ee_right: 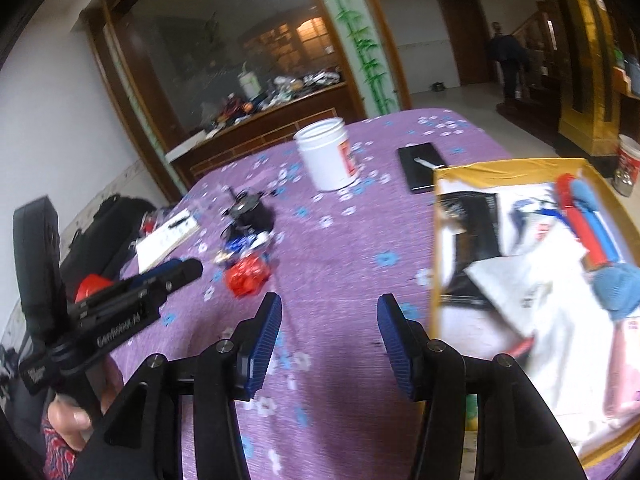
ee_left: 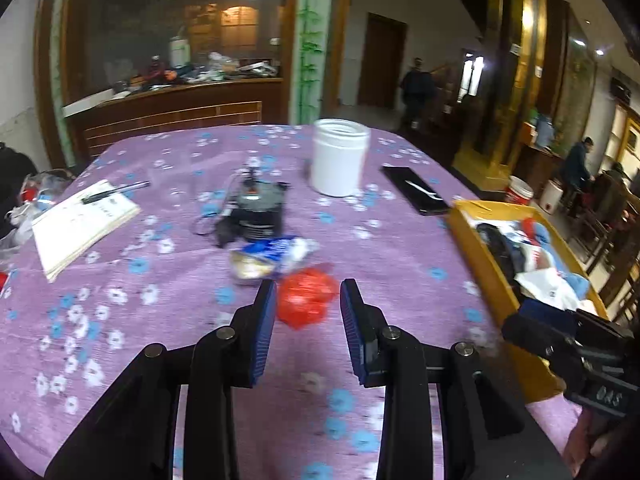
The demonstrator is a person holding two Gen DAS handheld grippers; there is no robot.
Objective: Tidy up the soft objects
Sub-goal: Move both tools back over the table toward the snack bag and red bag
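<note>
The red bag (ee_left: 306, 297) lies crumpled on the table (ee_left: 400, 248) just beyond the left claw (ee_left: 308, 300), showing no clear long axis; both claws gape part-open, empty

We see the left gripper (ee_left: 308, 292) tilted downward, its 2 blue pads (ee_left: 265, 332) parted with nothing between them. The right gripper (ee_right: 330, 308) tilts down likewise, jaws wider and empty. A hand (ee_right: 70, 416) grips the left tool's handle from below.
</note>
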